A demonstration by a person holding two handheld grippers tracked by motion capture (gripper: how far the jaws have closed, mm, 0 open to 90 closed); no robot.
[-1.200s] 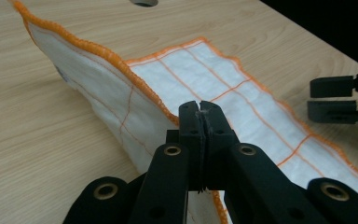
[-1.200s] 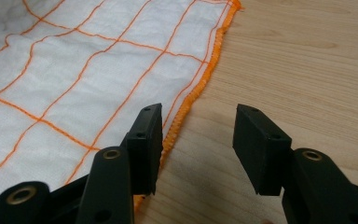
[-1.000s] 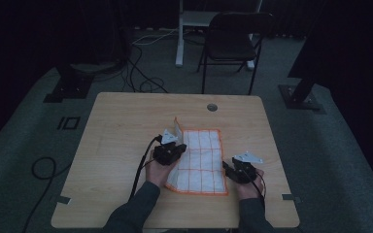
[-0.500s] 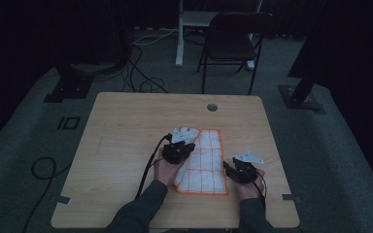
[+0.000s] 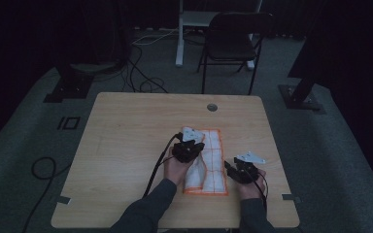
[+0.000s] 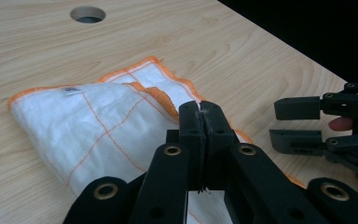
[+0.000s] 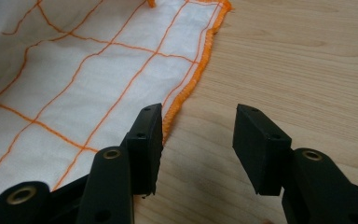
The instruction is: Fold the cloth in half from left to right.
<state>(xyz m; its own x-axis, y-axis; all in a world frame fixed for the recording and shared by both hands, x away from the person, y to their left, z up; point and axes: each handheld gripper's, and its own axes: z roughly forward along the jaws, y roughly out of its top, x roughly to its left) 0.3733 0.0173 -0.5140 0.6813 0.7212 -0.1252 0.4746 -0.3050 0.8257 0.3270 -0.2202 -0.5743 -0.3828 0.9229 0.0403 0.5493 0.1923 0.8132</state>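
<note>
The white cotton cloth with orange grid lines and orange hem [image 5: 209, 160] lies near the middle of the light wooden table [image 5: 126, 141], toward the near right. Its left portion is being folded over to the right.

The left gripper [image 6: 200, 114] has its jaws pressed fully together on a fold of the cloth's edge. The right gripper [image 7: 198, 135] stands wide open with nothing between its jaws, one jaw just at the cloth's orange right hem, the other over bare wood.

Risks, as judged: the pinch takes only a thin strip of hem, so it may slip out under drag. With the right edge unpinned, the whole cloth could slide right and the fold land crooked.

Against the earlier frames, the left gripper has carried its edge rightward, so less of the cloth lies spread flat; the right gripper has kept its place.
</note>
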